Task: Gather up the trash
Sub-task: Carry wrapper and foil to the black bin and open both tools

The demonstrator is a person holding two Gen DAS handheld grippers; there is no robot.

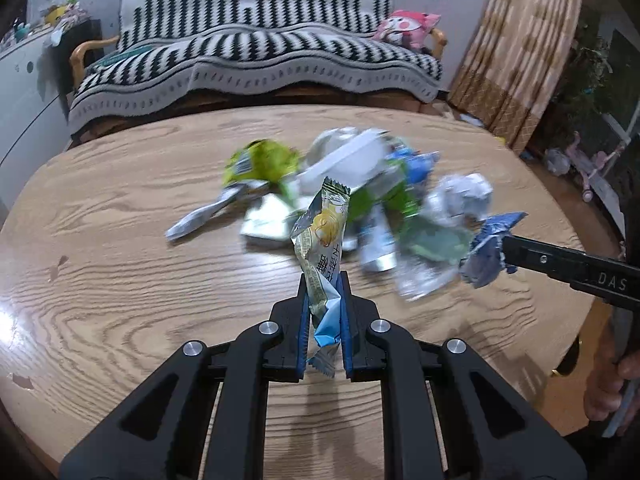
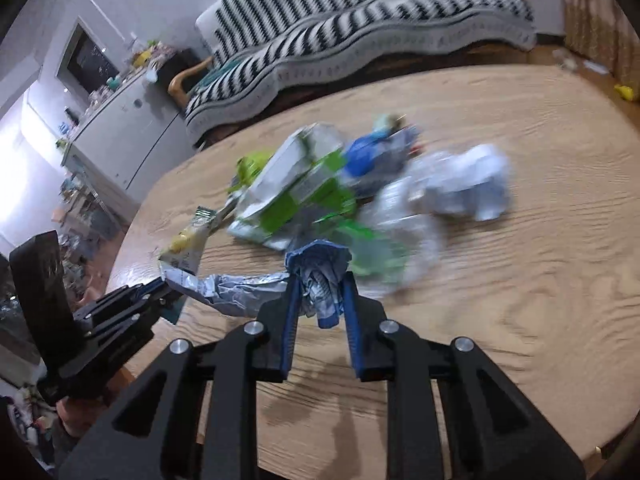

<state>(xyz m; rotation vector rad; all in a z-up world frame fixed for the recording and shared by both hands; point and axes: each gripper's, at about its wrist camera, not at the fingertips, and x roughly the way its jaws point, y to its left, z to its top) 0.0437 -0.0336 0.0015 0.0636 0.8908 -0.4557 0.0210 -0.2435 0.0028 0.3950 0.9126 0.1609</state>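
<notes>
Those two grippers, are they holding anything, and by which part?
Yes. The left gripper pinches a yellow snack wrapper by its lower end. The right gripper pinches a crumpled blue wrapper around its middle.

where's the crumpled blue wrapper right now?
Pinched in the right claw, lifted just in front of the trash pile on the wooden table; in the left wrist view the crumpled blue wrapper shows at far right.

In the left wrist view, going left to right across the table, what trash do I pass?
Silver wrapper → lime green packet → yellow and white snack wrapper in the left tongs → crumpled white paper → blue wrapper in the right tongs.
</notes>
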